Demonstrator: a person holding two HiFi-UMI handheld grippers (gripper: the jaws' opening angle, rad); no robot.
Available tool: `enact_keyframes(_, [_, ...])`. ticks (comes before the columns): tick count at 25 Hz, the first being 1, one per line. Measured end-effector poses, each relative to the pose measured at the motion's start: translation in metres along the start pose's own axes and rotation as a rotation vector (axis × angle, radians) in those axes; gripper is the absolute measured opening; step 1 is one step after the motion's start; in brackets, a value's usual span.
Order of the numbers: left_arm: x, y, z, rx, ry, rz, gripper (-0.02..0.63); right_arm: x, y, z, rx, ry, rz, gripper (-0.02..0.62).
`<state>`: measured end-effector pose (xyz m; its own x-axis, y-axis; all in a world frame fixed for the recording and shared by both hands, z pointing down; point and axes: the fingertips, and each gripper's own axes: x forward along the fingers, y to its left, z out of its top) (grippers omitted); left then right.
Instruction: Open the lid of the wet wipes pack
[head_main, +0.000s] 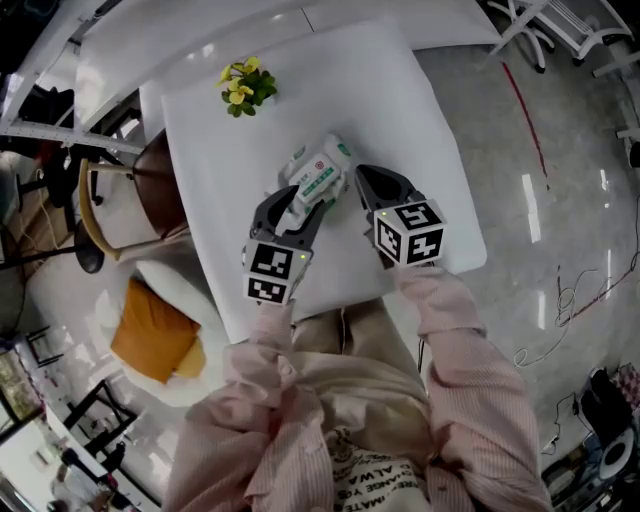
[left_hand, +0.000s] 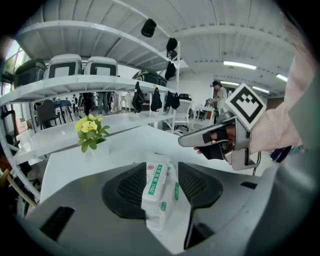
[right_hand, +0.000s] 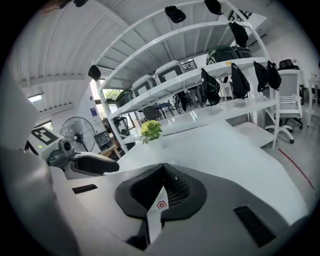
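The wet wipes pack (head_main: 318, 170), white with a green label and a red shield mark, lies on the white table (head_main: 400, 110). My left gripper (head_main: 300, 202) is shut on its near half, and the pack (left_hand: 159, 187) fills the gap between the two dark pads. My right gripper (head_main: 362, 180) sits at the pack's right side with its jaws pressed together. In the right gripper view they (right_hand: 162, 172) pinch a thin white flap (right_hand: 158, 209) bearing the red shield, seen edge-on. The right gripper (left_hand: 187, 141) shows beyond the pack in the left gripper view.
A small pot of yellow flowers (head_main: 245, 87) stands at the table's far left corner. A wooden chair (head_main: 110, 200) and an orange cushion (head_main: 150, 330) are on the floor to the left. Shelves with hanging bags (right_hand: 235, 75) rise behind the table.
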<state>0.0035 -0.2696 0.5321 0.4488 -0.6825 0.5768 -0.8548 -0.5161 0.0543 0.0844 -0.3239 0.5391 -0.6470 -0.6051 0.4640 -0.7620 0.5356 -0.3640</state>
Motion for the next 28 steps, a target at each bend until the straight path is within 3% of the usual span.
enact_keyframes(19, [0.065, 0.003, -0.035, 0.213, 0.196, -0.026, 0.187, 0.048, -0.022, -0.031, 0.042, 0.039, 0.000, 0.000])
enact_keyframes(25, [0.066, 0.004, -0.036, 0.243, 0.196, -0.025, 0.185, 0.050, -0.022, -0.033, 0.053, 0.026, 0.004, 0.000])
enact_keyframes(28, [0.065, 0.005, -0.035, 0.260, 0.194, -0.029, 0.150, 0.049, -0.022, -0.033, 0.053, 0.027, 0.002, 0.000])
